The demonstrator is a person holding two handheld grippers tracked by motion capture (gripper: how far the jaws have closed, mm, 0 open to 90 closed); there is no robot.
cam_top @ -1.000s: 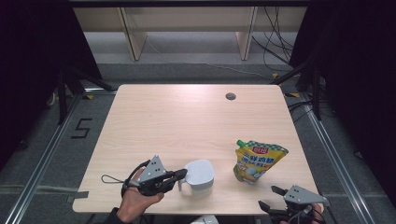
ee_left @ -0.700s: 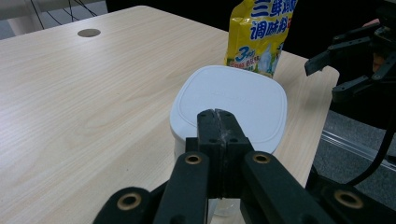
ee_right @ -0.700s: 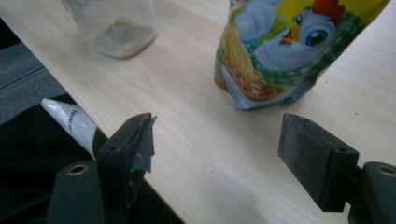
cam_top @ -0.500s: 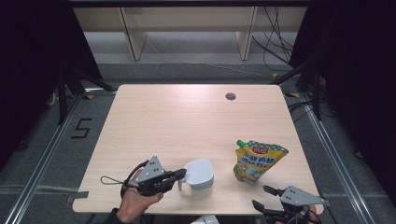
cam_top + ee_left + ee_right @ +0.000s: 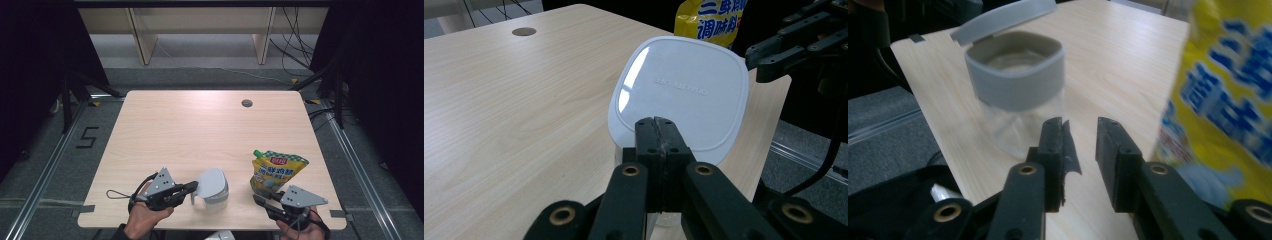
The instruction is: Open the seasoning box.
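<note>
Clear jar (image 5: pixel 212 192) upright — white hinged lid (image 5: pixel 210 181) tilted open, leftward.

Your left gripper (image 5: pixel 658 150) is hiding the jar's (image 5: pixel 1015 95) front edge where its shut jaws are meeting the lid (image 5: pixel 679 95). The yellow pouch (image 5: pixel 1223 100) is blurring and running off the right gripper view's edge, its print unreadable. Your hands are cutting off at the high view's bottom.

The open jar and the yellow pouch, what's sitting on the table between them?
Nothing: in the high view, bare wood separates the jar from the pouch. The right tool is near the table's front edge, just short of that gap.
</note>
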